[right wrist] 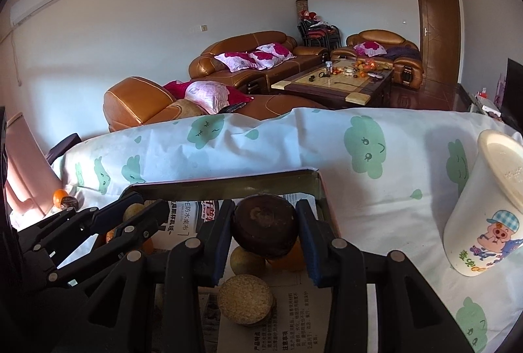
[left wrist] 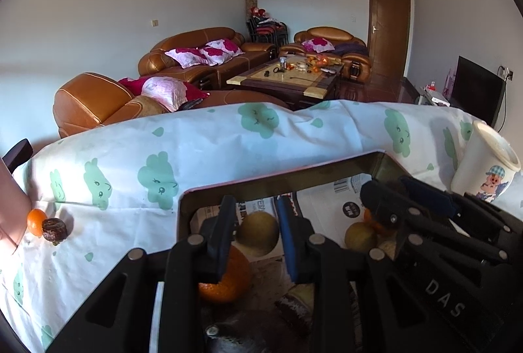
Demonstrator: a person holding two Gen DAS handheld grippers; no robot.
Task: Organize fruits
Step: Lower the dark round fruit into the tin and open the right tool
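Observation:
A dark metal tray (left wrist: 281, 178) lined with newspaper sits on the cloud-print cloth. In the left wrist view my left gripper (left wrist: 256, 242) is open over the tray, with an orange (left wrist: 233, 282) under its left finger and a brownish-green pear (left wrist: 258, 233) beyond. A second pear (left wrist: 359, 235) lies by my right gripper (left wrist: 392, 189). In the right wrist view my right gripper (right wrist: 265, 242) is shut on a dark brown round fruit (right wrist: 264, 225), held above the tray (right wrist: 307, 176). Below it lie a pear (right wrist: 246, 261), an orange (right wrist: 291, 258) and a tan round disc (right wrist: 245, 299).
A small orange (left wrist: 36, 221) and a dark dried fruit (left wrist: 55, 230) lie on the cloth at the left, beside a pink object (left wrist: 9, 206). A white cartoon cup (right wrist: 483, 219) leans on the right. Sofas and a coffee table (left wrist: 287, 78) stand beyond.

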